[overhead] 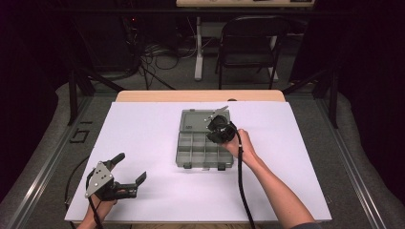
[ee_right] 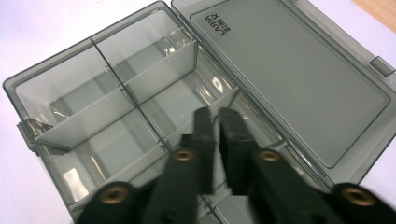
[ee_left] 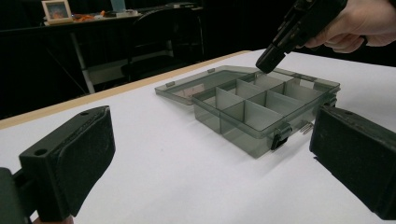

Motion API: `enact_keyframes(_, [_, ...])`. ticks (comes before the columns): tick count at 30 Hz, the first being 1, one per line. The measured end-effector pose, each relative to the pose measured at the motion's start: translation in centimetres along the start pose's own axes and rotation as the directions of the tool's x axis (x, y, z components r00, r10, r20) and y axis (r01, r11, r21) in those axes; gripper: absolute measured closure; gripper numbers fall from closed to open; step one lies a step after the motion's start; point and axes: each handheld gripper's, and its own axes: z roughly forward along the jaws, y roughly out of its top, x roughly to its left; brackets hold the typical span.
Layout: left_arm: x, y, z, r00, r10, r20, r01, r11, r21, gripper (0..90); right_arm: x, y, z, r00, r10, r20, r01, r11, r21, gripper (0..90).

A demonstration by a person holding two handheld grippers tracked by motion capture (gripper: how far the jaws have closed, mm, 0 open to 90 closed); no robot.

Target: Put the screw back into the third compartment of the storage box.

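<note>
A smoky grey plastic compartment box (overhead: 181,153) lies open in the middle of the white table, its lid (overhead: 193,121) folded flat at the far side. Every compartment I can see in the box (ee_right: 84,119) holds nothing. My right gripper (overhead: 215,131) points down over the box near the lid hinge. In the right gripper view its jaws (ee_right: 217,126) stand almost together with nothing visible between them. My left gripper (overhead: 130,168) rests near the front left corner, wide open and turned toward the box (ee_left: 243,126); its jaws (ee_left: 210,154) hold nothing.
A small thin metal piece (ee_left: 306,127) lies on the table beside the box's front latch. The white board (overhead: 143,133) covers a wooden table. A folding chair (overhead: 248,43) and cables stand beyond the far edge.
</note>
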Motion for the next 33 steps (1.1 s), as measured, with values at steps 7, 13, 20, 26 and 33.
enact_keyframes(7, [0.0, 0.0, 0.0, 1.0, -0.004, 0.001, 0.004, 1.0, 0.0, 0.1, -0.2, -0.1, -0.6, 1.0, 0.009, 0.001, -0.009, 1.0, -0.015, 68.5])
enact_keyframes(13, [0.0, 0.0, 0.0, 1.0, -0.003, -0.001, 0.003, 1.0, -0.001, 0.2, 0.1, -0.4, -2.0, 0.9992, 0.025, -0.031, -0.027, 0.998, -0.059, 45.1])
enact_keyframes(20, [0.0, 0.0, -0.1, 1.0, -0.003, 0.001, 0.003, 1.0, -0.003, 0.1, 1.5, -1.2, -3.7, 0.9987, -0.004, -0.051, 0.0, 0.996, -0.094, 22.6])
enact_keyframes(26, [0.0, 0.0, 0.0, 1.0, -0.001, 0.006, 0.001, 1.0, 0.005, 0.1, 2.7, -2.6, -4.3, 0.9978, -0.024, -0.062, 0.018, 0.995, -0.101, 15.1])
enact_keyframes(33, [0.0, 0.0, 0.0, 1.0, -0.001, 0.004, 0.001, 1.0, 0.006, 0.2, 3.9, -4.1, -4.8, 0.9963, -0.034, -0.079, 0.025, 0.993, -0.113, 9.4])
